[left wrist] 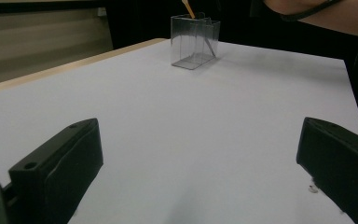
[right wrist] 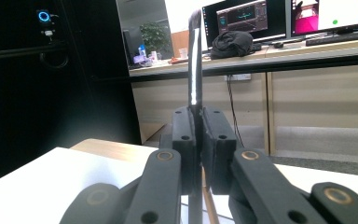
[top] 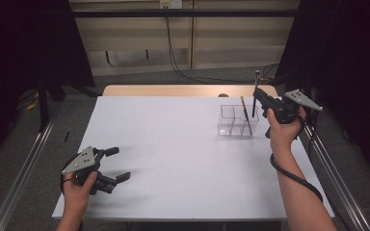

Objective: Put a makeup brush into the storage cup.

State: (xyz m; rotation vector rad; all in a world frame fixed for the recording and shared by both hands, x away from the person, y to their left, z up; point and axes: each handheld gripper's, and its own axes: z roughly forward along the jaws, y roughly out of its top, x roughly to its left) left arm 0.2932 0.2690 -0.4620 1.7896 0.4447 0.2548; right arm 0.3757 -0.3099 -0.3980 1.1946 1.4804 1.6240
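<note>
My right gripper (top: 259,94) is raised at the table's far right, shut on a thin black pen (top: 257,79) that stands upright. The pen's lower end hangs over a clear compartmented box (top: 231,121), where a yellow pencil (top: 245,113) leans. In the right gripper view the jaws (right wrist: 199,126) pinch the glossy pen (right wrist: 195,60), which rises above them. My left gripper (top: 119,164) rests near the front left corner of the white table (top: 173,144), open with nothing between its fingers. The left gripper view shows its jaws (left wrist: 198,140) wide apart, with the box (left wrist: 195,42) far off.
A wooden strip (top: 173,90) runs along the table's far edge. Metal rails (top: 24,168) flank both sides. The right forearm (left wrist: 326,16) crosses the top of the left gripper view. Desks with monitors (right wrist: 247,18) stand beyond the table.
</note>
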